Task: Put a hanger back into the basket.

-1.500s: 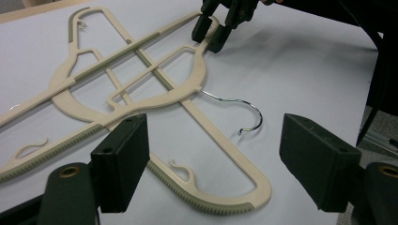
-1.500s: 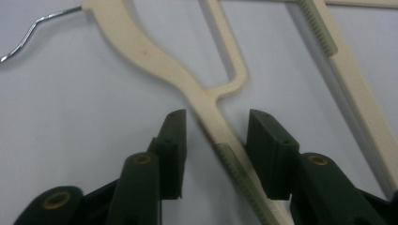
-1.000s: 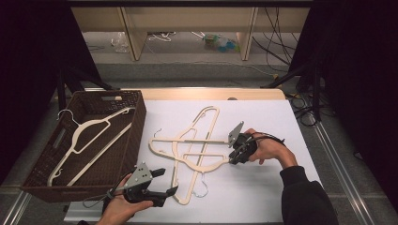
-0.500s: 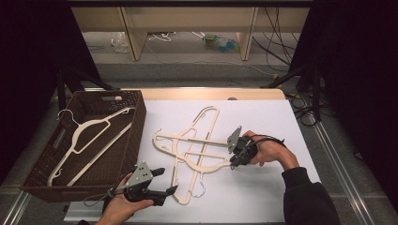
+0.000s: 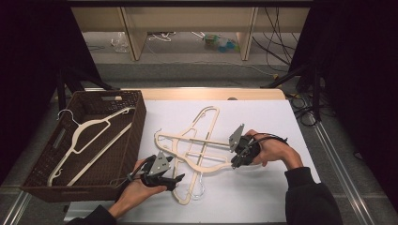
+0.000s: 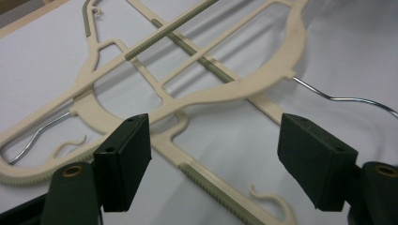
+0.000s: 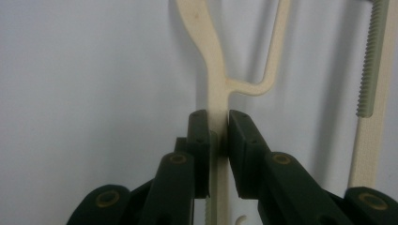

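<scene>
Room: dark on both sides, with pale shelving and loose cables on the floor beyond the far edge of your worktop (image 5: 263, 187).
Worktop: white sheet over a wooden top; a brown wicker basket (image 5: 136, 126) sits at your left.
Basket: one cream hanger (image 5: 89, 140) lies inside it, hook toward the far left corner.
Pile: cream plastic hangers (image 5: 197, 145) lie crossed over one another in the middle of the white sheet, between your two hands; how many, you cannot tell for sure.
Right gripper (image 5: 236, 159): your jaws are clamped on a thin cream arm of the top hanger (image 7: 219, 101) at the right end of the pile; in the right gripper view the pads press it from both sides just below a fork in the plastic.
Left gripper (image 5: 180, 179): your jaws stand wide with nothing pinched; it sits low at the near left edge of the pile.
Left gripper view: between the wide jaws you see a ribbed cream bar (image 6: 206, 180) and a small plastic hook, and a wire hook (image 6: 347, 99) runs off to the right.
Contact: your left pads (image 6: 124, 159) touch no hanger.
</scene>
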The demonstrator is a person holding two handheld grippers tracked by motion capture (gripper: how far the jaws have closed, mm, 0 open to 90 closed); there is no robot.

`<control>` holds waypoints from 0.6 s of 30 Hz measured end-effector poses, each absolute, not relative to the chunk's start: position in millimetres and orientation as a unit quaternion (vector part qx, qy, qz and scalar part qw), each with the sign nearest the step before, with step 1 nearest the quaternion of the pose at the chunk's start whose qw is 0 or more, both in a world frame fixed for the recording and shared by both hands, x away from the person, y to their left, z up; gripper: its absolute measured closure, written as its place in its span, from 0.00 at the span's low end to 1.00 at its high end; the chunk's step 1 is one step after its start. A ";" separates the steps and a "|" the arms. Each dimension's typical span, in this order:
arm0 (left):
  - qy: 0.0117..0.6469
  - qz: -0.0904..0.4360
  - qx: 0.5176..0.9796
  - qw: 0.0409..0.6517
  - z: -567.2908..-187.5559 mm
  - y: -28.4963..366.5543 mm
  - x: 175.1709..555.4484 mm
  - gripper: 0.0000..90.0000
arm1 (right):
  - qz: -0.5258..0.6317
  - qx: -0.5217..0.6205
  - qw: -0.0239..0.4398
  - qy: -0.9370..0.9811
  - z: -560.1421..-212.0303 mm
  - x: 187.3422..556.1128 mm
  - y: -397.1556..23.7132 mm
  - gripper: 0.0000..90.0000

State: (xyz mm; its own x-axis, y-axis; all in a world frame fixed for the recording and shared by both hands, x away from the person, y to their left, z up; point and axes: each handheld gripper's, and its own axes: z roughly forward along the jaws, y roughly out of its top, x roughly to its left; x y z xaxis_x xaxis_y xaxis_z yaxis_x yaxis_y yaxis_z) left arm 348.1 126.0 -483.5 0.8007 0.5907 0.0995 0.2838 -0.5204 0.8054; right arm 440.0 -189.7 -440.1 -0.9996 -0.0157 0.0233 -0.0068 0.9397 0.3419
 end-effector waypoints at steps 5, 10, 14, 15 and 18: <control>0.230 0.198 0.864 0.403 -490.4 116.8 359.9 0.30 | -0.164 0.006 0.025 -0.986 -440.1 437.5 -192.2 0.88; 0.189 0.218 0.881 0.375 -494.1 105.1 363.9 0.31 | -0.164 0.003 0.033 -0.986 -438.6 436.3 -191.5 0.88; 0.176 0.216 0.884 0.374 -496.0 99.5 363.3 0.31 | -0.168 0.006 0.032 -0.985 -437.0 436.4 -193.1 0.88; 0.175 0.215 0.884 0.375 -496.4 98.9 363.4 0.31 | -0.169 0.005 0.034 -0.985 -436.6 436.4 -193.8 0.88; 0.171 0.212 0.886 0.374 -498.1 96.3 363.1 0.31 | -0.169 0.003 0.038 -0.985 -435.7 435.9 -195.1 0.88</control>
State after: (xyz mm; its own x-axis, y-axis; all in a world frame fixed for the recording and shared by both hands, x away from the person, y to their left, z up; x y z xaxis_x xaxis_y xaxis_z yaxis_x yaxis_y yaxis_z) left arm 363.1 96.3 -498.1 0.8512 0.4628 0.2478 0.1449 -0.6608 0.7365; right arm 435.9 -195.1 -435.7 -0.9971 -0.0190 0.0742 0.0067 0.9431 0.3325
